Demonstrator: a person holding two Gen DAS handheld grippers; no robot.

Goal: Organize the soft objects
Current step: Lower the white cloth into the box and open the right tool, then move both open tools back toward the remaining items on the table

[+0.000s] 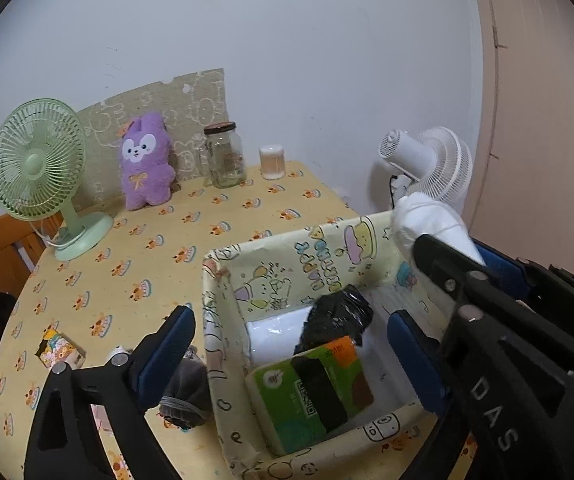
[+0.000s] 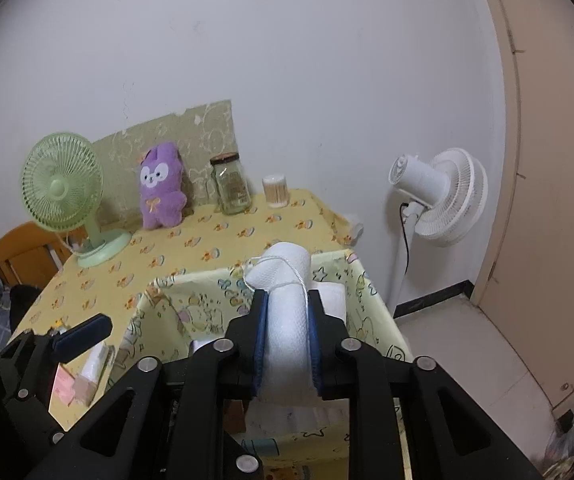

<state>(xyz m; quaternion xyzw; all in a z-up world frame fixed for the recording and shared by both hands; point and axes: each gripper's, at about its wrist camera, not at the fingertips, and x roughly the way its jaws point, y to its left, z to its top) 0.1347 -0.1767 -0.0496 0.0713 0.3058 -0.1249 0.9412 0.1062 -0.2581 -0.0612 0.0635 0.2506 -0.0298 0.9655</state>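
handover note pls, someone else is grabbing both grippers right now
Right gripper: shut on the white rolled cloth, held above the fabric bin.
Left gripper: open, empty, at the bin's near left side.
In the bin: green tissue pack, black bundle, white packet.
Left: drop the cloth in; grey soft item lies outside the bin, purple plush stands at the back of the table.

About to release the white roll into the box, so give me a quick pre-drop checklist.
1. Right gripper shut on white roll: ok.
2. Roll above fabric box: ok, over its far right corner.
3. Free floor inside the box beside tissue pack and black bag: ok.
4. Left gripper open, holding nothing: ok.
5. Loose thread free of the right gripper's fingers: cannot tell.
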